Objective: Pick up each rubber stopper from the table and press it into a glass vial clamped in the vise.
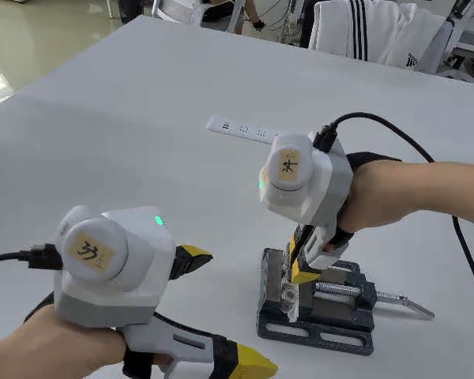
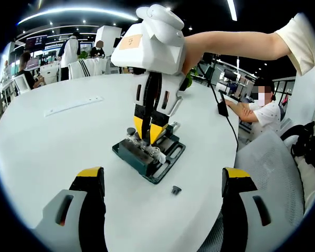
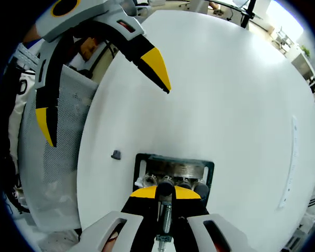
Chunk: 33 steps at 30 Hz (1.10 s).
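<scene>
A dark vise point(image 1: 316, 322) sits on the white table with several glass vials point(image 3: 185, 182) clamped in a row. My right gripper point(image 1: 300, 272) points straight down over the vials. Its yellow tips point(image 3: 165, 193) are shut on a dark rubber stopper point(image 3: 165, 186) that is at a vial's mouth. One vial at the row's end point(image 2: 131, 131) wears a dark stopper. A loose stopper point(image 2: 176, 190) lies on the table beside the vise, also seen as a stopper point(image 3: 116, 154) left of it. My left gripper point(image 1: 225, 309) hovers open and holds nothing, well short of the vise point(image 2: 149, 153).
A white power strip point(image 1: 241, 129) lies on the table beyond the vise. The vise's screw handle point(image 1: 403, 301) sticks out to the right. A black cable point(image 1: 403, 142) runs from the right gripper. Chairs and a seated person point(image 2: 260, 107) are past the table edge.
</scene>
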Available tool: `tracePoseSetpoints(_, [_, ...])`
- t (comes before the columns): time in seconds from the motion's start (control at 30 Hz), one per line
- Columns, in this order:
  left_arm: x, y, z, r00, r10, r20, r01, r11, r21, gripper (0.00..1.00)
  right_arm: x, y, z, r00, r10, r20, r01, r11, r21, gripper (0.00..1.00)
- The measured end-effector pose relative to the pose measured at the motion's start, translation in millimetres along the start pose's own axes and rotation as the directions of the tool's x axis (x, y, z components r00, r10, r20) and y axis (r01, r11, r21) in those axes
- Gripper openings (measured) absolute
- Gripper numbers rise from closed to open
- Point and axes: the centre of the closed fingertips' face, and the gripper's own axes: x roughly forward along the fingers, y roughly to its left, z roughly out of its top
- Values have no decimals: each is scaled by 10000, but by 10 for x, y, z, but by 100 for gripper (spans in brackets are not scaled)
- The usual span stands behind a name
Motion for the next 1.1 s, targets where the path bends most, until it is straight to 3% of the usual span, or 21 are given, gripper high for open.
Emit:
tracePoseSetpoints(0.37, [34, -7, 14, 10000, -60, 0, 60, 10000, -6, 92, -2, 7, -7, 9992, -297, -283, 290, 9993, -244, 3])
tracePoseSetpoints(0.83, [2, -22, 38, 10000, -52, 1, 52, 10000, 2, 91, -27, 4, -7, 9991, -352, 248, 357, 9992, -200, 6])
tracePoseSetpoints(1.1, [-11, -29, 28, 10000, -38, 4, 38, 10000, -14, 91, -19, 15, 1, 9985, -500, 209, 511, 9971, -562, 7])
